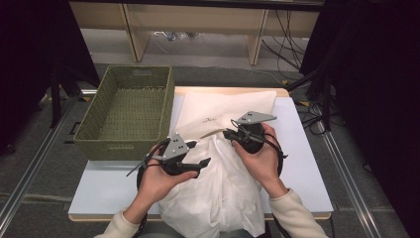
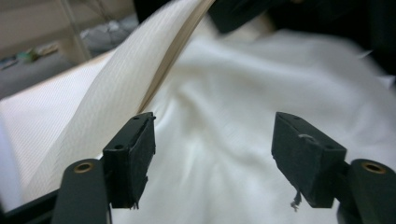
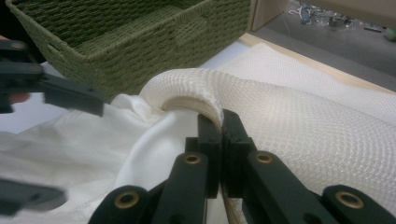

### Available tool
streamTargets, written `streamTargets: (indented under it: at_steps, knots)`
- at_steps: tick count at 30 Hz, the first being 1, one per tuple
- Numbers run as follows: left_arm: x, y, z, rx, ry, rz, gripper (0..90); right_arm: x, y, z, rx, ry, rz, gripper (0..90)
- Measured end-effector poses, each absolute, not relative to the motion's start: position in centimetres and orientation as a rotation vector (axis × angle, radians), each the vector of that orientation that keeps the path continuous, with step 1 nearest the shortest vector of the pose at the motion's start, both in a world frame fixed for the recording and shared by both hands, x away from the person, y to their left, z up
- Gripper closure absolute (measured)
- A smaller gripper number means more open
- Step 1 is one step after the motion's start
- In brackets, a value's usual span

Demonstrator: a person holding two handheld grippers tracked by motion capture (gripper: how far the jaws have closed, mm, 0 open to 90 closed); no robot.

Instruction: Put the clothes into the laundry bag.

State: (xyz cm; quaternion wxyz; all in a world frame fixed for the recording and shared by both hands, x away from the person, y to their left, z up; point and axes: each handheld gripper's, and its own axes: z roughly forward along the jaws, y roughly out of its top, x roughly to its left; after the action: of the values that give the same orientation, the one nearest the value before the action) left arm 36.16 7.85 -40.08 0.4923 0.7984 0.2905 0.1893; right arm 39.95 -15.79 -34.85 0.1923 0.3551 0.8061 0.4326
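on the desk (image 1: 307, 163), beside an empty green woven basket (image 1: 126, 111), a white fabric cover (image 1: 225, 193) lies bunched toward the person; the right gripper (image 3: 221, 122) pinches its textured hem, likely lifting the opening, while the left gripper (image 2: 215, 154) hovers over the cloth, fingers wide.

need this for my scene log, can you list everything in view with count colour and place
basket: one, green woven, far left of the table, nothing in it
mesh bag: one, white, flat on the table's middle, its edge lifted
cloth: one, white, bunched at the near edge
table: one, pale top
shelf unit: one, light wood, on the floor beyond
left gripper: black, open over the cloth
right gripper: black, shut on the mesh bag's edge
hands: two, cream sleeves
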Motion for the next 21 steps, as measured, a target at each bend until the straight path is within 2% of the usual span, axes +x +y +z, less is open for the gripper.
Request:
streamTargets:
  at_steps: [2, 3, 7, 12, 14, 21]
  knots:
    - [37.3, 7.8, -41.7, 2.007, 0.728, 0.459, 29.7, 39.9, -15.7, -34.9, 1.003, 2.266, 1.214, 88.9]
    - [37.7, 7.7, -42.3, 2.021, 0.731, 0.452, 33.3, 39.9, -15.7, -34.9, 1.002, 2.267, 1.214, 89.0]
    - [38.8, 6.4, -44.7, 2.084, 0.715, 0.413, 54.8, 39.9, -15.7, -35.0, 0.997, 2.27, 1.206, 88.9]
    - [39.1, 6.2, -44.2, 2.062, 0.742, 0.402, 82.2, 39.9, -15.7, -35.0, 1.019, 2.274, 1.213, 89.0]
    - [38.6, 6.2, -43.6, 2.003, 0.769, 0.382, 85.1, 39.9, -15.7, -35.0, 1.018, 2.273, 1.211, 89.0]
    - [36.2, 5.2, -39.8, 1.861, 0.679, 0.365, 86.0, 39.5, -15.3, -34.8, 0.999, 2.268, 1.215, 89.0]
